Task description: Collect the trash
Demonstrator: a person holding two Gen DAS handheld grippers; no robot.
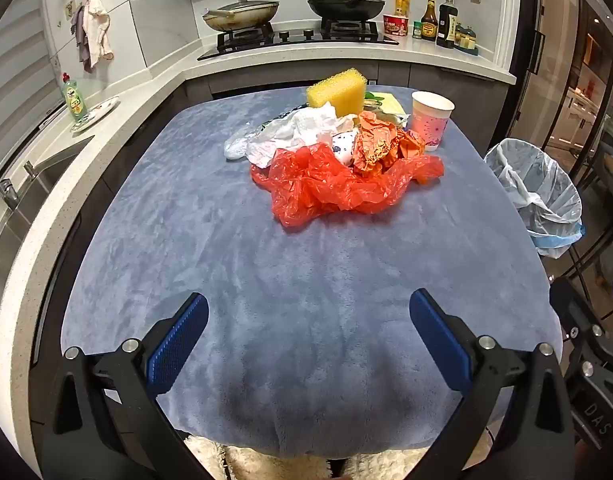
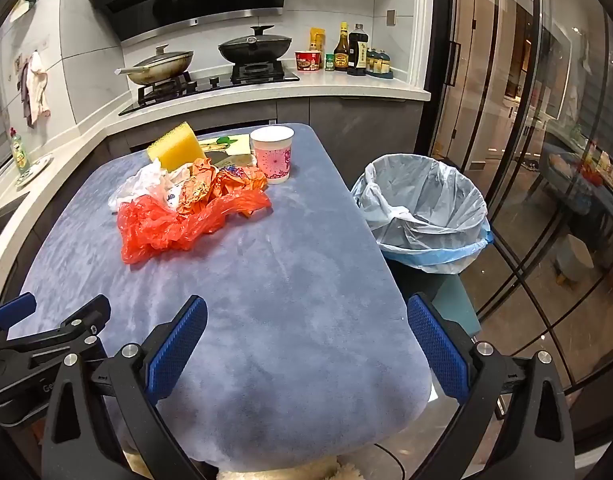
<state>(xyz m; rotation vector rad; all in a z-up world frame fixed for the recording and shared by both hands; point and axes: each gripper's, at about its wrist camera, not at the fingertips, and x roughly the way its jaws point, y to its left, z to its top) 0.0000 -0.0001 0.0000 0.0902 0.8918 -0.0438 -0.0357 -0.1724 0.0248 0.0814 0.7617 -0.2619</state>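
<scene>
A trash pile lies at the far side of the blue cloth table (image 1: 266,280): a red plastic bag (image 1: 330,184), crumpled orange wrappers (image 1: 380,144), white crumpled paper and plastic (image 1: 294,132), a yellow sponge (image 1: 338,90) and a pink paper cup (image 1: 430,118). The same pile shows in the right wrist view, with the red bag (image 2: 174,224), sponge (image 2: 176,150) and cup (image 2: 272,154). A bin with a pale liner (image 2: 426,212) stands right of the table. My left gripper (image 1: 308,320) and right gripper (image 2: 306,320) are both open and empty over the near table edge.
A kitchen counter with a stove, two pans (image 1: 242,14) and sauce bottles (image 1: 438,20) runs behind the table. A sink (image 1: 22,208) and a dish soap bottle (image 1: 73,98) are at the left. Glass doors (image 2: 546,160) stand at the right.
</scene>
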